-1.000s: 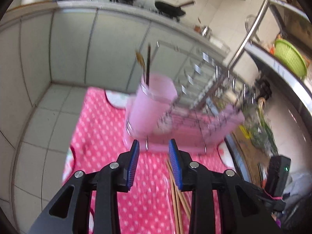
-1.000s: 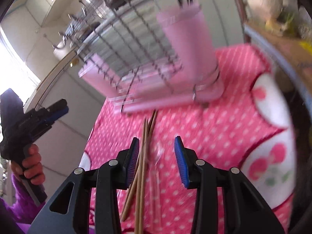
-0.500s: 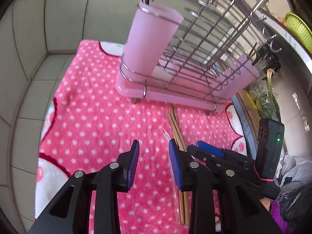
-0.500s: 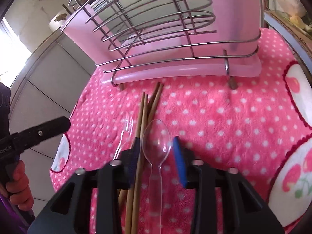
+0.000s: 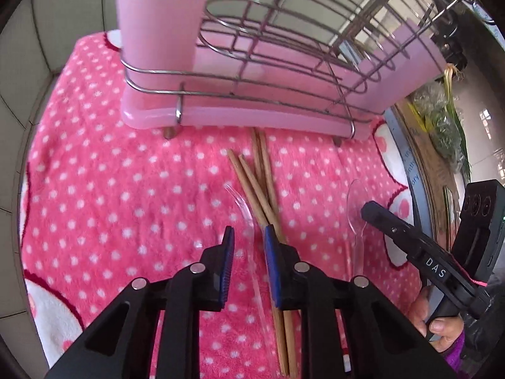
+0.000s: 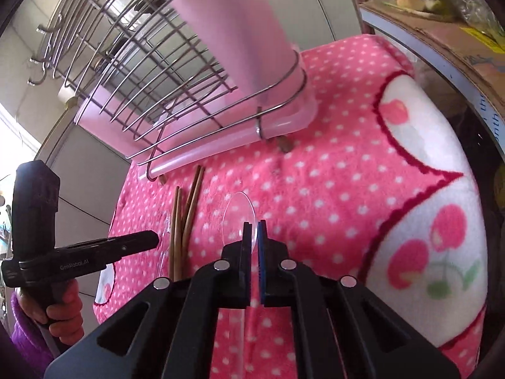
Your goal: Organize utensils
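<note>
We have both grippers down over the pink polka-dot towel [image 5: 94, 189], in front of the wire dish rack [image 5: 284, 47] with its pink utensil cup [image 5: 157, 15].

Our right gripper [image 6: 255, 243] has just been closing and now stands shut on the clear plastic spoon [image 6: 236, 218]: the blue pads pinch the neck where the handle meets the bowl, and the bowl sticks out ahead of the fingertips, towards the rack. From the left wrist view we see the same spoon [image 5: 355, 208] lying near the towel's right edge with the right gripper's tip on it.

Our left gripper [image 5: 247, 237] has also just been narrowing, but its jaws still stand apart, astride the handle of a clear plastic fork [image 5: 243, 211]; we do not see the pads pressing on it. The fork's long axis runs almost straight ahead of this gripper, tines towards the rack, so the jaws cross it squarely. Just beside the right-hand pad lie the wooden chopsticks [image 5: 258, 189], fanned, their far ends reaching the rack's pink drip tray [image 5: 252, 120].

We judge the coming move turns on that closeness: the left jaws must take the fork alone, and the nearest chopstick all but touches the right-hand pad. The cup stands ahead and to the left of both.
</note>
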A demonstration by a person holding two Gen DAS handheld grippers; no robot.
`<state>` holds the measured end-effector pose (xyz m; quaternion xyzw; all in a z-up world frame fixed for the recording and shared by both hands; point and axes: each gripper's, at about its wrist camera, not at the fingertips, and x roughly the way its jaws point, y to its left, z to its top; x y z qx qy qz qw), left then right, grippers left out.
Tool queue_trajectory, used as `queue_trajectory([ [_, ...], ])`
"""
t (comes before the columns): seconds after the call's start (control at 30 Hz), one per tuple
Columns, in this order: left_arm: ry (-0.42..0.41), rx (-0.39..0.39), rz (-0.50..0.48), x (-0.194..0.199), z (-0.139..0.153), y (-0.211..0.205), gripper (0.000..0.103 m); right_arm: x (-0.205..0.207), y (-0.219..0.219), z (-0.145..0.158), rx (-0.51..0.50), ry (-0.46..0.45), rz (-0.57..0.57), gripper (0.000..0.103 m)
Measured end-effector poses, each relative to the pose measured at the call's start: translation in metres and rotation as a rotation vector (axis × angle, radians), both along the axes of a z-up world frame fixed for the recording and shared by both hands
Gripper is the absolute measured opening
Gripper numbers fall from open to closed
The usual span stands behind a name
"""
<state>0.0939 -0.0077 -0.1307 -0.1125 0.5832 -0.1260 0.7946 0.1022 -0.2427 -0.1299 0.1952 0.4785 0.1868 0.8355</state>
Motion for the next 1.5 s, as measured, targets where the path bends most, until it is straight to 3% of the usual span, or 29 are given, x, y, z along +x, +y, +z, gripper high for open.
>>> queue_trajectory([
  [0.23,0.021,0.054,-0.027,0.016,-0.008,-0.016,0.018,-0.002,-0.001,-0.013,0.01,0.048,0.004,0.004],
  [0.73,0.107,-0.043,-0.024,0.032,-0.017,0.0,0.013,0.013,-0.006,-0.023,0.105,0.181,0.102,0.013],
  [1.0,0.12,-0.104,-0.017,0.029,-0.016,0.018,0.013,0.016,-0.006,-0.021,0.099,0.182,0.109,0.013],
  [1.3,0.115,-0.066,-0.053,0.024,-0.018,0.018,0.013,0.018,-0.002,-0.021,0.063,0.176,0.108,0.013],
  [1.5,0.105,-0.005,-0.083,0.03,-0.014,-0.001,0.005,0.019,0.008,-0.02,0.024,0.163,0.129,0.013],
])
